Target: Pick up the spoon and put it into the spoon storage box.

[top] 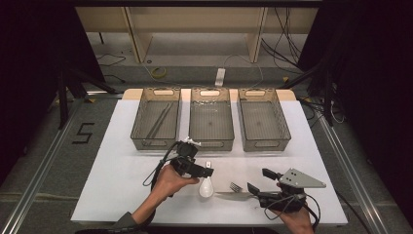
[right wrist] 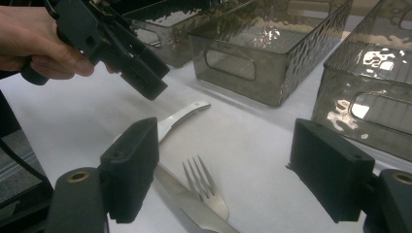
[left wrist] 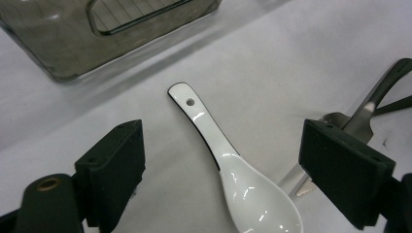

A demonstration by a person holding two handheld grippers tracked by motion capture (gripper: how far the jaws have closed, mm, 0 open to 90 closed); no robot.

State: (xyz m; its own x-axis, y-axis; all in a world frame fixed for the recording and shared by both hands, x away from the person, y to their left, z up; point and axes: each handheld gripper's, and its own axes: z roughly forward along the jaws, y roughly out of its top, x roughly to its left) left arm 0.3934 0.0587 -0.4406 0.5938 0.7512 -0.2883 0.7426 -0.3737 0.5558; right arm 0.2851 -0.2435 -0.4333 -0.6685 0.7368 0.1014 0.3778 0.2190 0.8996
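Three smoked-clear bins in a row at the far side of the white table (top: pixel 122 161). Left bin (top: pixel 157 118) has two dark chopsticks (top: pixel 159 120) lying lengthwise inside. Middle bin (top: pixel 211 118) and right bin (top: pixel 263 118) hold nothing I can make out. Bins sit just beside each other, handle cutouts facing front and back. Floor left of the table has a "5" (top: pixel 83 132) taped in black. Behind the table: a power strip (top: pixel 220 77), a yellowish cable coil (top: pixel 158 73), loose cables (top: pixel 285 44), and wooden frame legs (top: pixel 139 39).
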